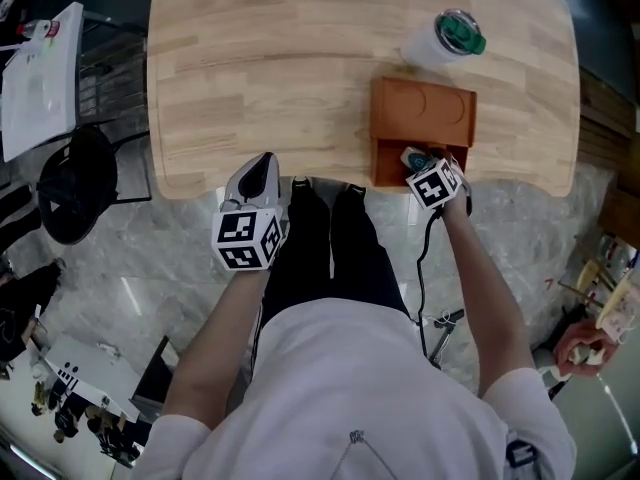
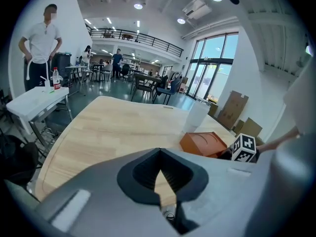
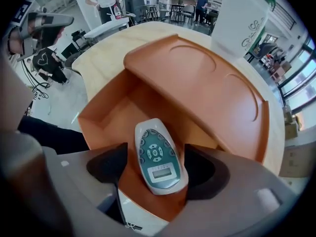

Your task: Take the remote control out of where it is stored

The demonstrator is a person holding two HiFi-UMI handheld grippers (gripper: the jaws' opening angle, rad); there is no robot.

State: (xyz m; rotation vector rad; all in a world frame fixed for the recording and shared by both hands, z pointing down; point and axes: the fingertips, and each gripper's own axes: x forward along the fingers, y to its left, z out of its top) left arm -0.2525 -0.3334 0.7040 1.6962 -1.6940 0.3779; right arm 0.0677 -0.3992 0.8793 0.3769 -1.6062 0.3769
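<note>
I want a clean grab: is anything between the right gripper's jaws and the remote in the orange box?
Nothing visible. The right gripper is open, one jaw on each side of the remote control, which lies uncovered in the open tray of the orange box. The box's top panel sits behind it.

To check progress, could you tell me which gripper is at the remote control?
The right gripper: its open jaws stand either side of the remote control in the orange box. The left gripper, shut, holds nothing.

Head view: right gripper (image 1: 431, 174) covers most of remote control (image 1: 414, 156). Right gripper view: cup (image 3: 242, 21) top cut off by edge.
</note>
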